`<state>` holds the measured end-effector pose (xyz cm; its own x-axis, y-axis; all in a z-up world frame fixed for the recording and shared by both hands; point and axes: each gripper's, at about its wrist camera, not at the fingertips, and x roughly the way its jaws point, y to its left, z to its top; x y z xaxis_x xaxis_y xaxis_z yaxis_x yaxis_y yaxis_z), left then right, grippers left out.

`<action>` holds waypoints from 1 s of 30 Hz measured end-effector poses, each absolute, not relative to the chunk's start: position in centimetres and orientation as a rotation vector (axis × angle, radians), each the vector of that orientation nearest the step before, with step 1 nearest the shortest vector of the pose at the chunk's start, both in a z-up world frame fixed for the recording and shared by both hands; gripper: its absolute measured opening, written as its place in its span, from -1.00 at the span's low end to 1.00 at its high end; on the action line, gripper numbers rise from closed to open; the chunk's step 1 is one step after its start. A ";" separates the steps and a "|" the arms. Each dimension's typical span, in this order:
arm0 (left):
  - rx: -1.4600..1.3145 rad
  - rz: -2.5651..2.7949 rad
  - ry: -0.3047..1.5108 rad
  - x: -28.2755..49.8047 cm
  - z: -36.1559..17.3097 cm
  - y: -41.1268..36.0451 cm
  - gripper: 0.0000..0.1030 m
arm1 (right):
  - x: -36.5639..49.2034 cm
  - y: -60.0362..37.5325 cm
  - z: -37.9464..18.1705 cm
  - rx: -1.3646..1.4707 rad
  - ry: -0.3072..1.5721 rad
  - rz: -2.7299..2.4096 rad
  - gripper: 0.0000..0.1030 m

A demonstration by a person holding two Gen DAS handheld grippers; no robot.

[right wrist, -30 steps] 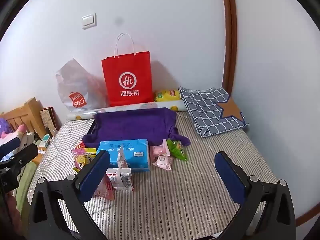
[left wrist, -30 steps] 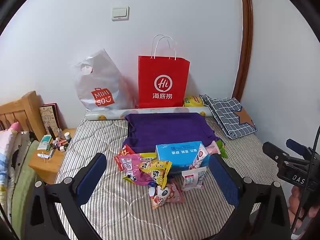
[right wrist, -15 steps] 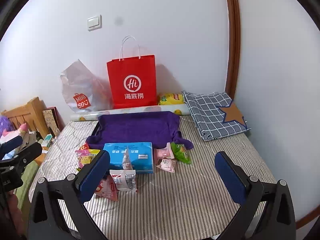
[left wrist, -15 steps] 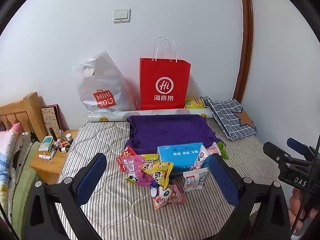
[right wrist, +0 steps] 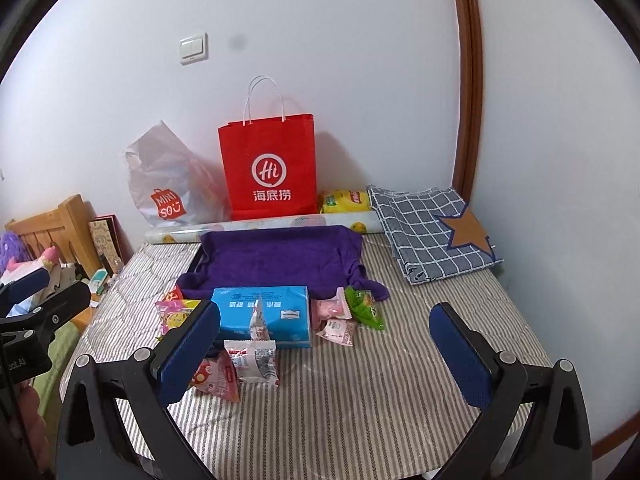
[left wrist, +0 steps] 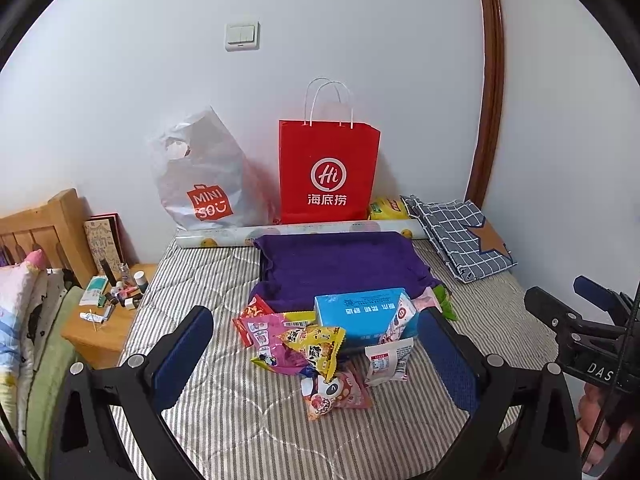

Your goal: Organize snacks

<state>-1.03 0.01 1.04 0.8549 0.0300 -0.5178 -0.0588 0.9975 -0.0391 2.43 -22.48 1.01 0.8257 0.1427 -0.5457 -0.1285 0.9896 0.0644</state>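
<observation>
- We find the left gripper (left wrist: 316,344) with jaws wide apart and empty, hovering short of the snacks (left wrist: 316,344) heaped on the bed (left wrist: 208,280) in front of the blue box (left wrist: 360,312).
- Since a second ago, both views have tilted slightly down; the pile sits lower in frame. No packet has moved. We judge sorting not yet begun.
- The purple tray (left wrist: 336,264) behind the box holds nothing visible.
- The right gripper (right wrist: 326,354) is likewise spread and empty, over bare bedding right of the pile.
- The green packet (right wrist: 364,306) lies apart, right of the box.
- Hidden: packets behind the finger pads; the red bag (right wrist: 270,168) contents; small labels unreadable.
</observation>
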 end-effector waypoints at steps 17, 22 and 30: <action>-0.061 0.058 0.542 -1.1 1.3 0.4 0.99 | 2.2 -22.0 1.2 0.028 0.575 0.155 1.00; -0.056 0.059 0.539 -1.1 1.4 0.4 0.99 | 2.3 -21.8 1.2 0.027 0.578 0.157 1.00; -0.058 0.059 0.535 -1.3 1.4 0.4 0.99 | 2.1 -21.9 1.1 0.034 0.578 0.157 1.00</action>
<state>-1.27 0.43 1.35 0.8584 0.0414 -0.5112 -0.0718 0.9966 -0.0398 2.13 -21.88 1.08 0.8259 0.1575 -0.5414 -0.1384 0.9875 0.0761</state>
